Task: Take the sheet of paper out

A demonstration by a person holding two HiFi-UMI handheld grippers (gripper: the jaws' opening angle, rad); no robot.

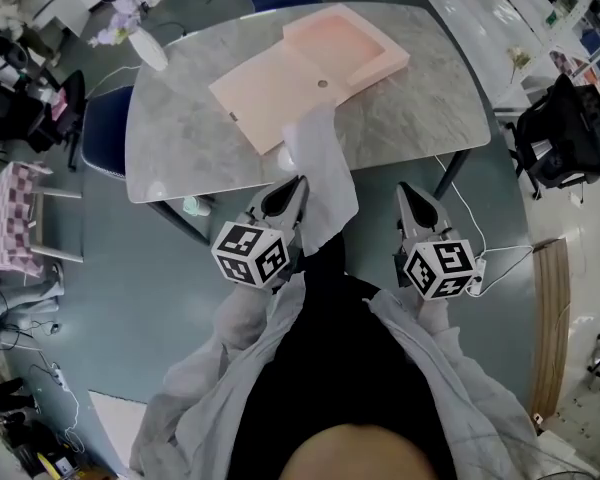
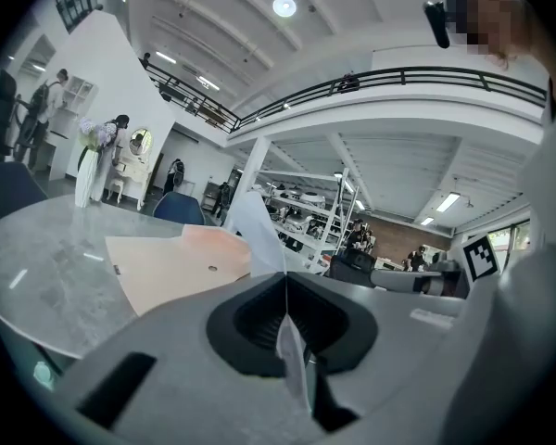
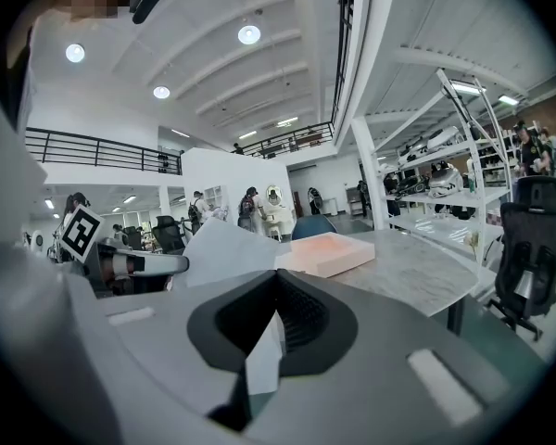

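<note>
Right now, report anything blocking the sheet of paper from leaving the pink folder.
Nothing visible does. The left claw is shut on the sheet of paper, whose far end lies at the edge of the pink folder.

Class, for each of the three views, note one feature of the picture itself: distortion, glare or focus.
Head view: the fisheye lens bows the edges of the grey marbled table. Left gripper view: a black round vignette, the round ceiling lamp blown out, the white sheet of paper soft near the lens. Right gripper view: the white pillar bends and ceiling lamps glare.
</note>
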